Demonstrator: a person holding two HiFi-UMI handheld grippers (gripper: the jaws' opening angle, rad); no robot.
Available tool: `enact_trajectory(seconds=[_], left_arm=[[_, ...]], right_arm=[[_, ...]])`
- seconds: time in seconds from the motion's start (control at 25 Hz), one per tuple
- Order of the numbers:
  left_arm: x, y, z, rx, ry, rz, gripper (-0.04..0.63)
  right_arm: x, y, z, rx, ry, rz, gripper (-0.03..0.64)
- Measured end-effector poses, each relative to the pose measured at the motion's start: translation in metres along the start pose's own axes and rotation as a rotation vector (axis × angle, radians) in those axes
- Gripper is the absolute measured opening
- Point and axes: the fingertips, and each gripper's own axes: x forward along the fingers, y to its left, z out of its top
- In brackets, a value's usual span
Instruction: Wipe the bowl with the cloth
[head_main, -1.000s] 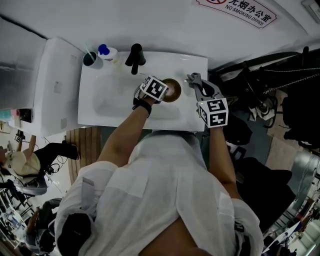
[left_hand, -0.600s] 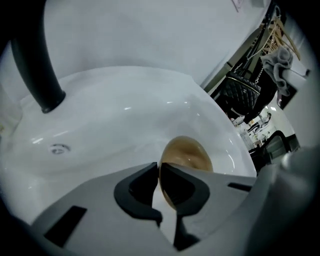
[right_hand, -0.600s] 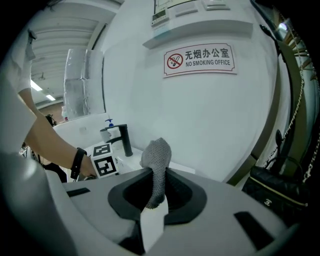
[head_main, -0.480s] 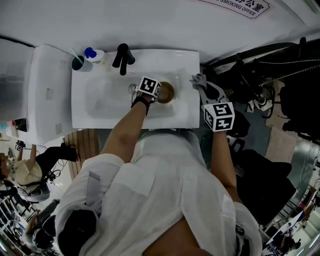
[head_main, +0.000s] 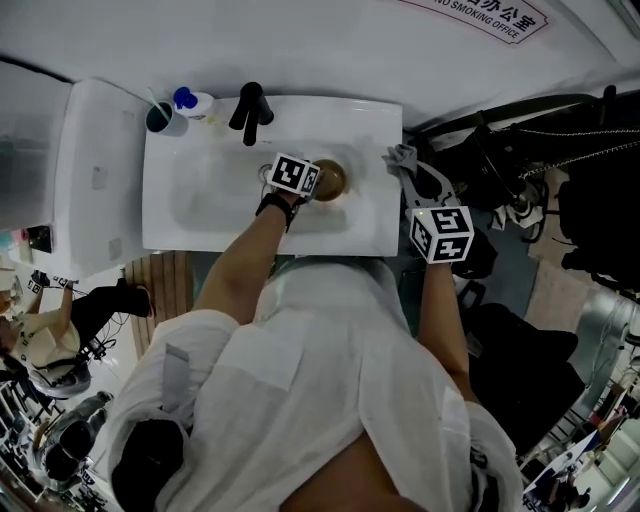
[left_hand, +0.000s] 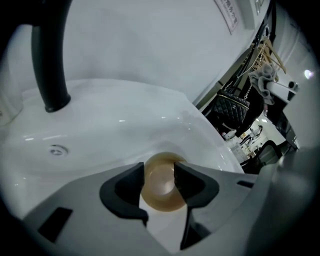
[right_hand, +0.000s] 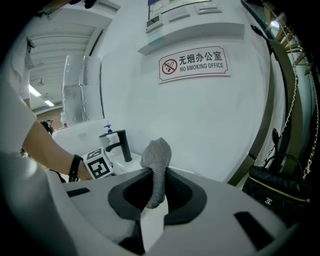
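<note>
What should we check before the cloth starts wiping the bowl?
1. Cloth held: ok. The right gripper is shut on the grey cloth.
2. Bowl in place: ok. The brown bowl sits in the white sink.
3. Bowl held steady: not ok. The left gripper has just been opening its jaws; the bowl shows between them, but the pads do not press on it.
4. Cloth at the bowl: not ok. It hangs beside the sink's right edge, apart from the bowl.
5. Bowl dirty or wet inside: cannot tell.
</note>
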Motion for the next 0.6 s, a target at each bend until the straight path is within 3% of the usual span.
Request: enact_trajectory(seconds=[0.2, 0.36, 0.48, 0.6], left_arm=[[-0.042, -0.001, 0.023, -0.017, -0.163, -0.014, 0.189], [-0.097, -0.013, 0.040, -0.055, -0.376, -0.127, 0.139], [-0.150, -0.022, 0.054, -0.009, -0.566, -0.197, 0.102], [-0.208, -0.023, 0.067, 0.060, -0.754, -0.194, 0.062]], right_arm=[[-0.007, 0.001, 0.022, 0.119, -0.133, 0.042, 0.066], [-0.024, -0.015, 0.043, 0.266, -0.291, 0.074, 0.066], [-0.035, -0.025, 0.053, 0.267, -0.363, 0.060, 0.066], [-0.042, -0.024, 0.066, 0.228, -0.424, 0.057, 0.066]])
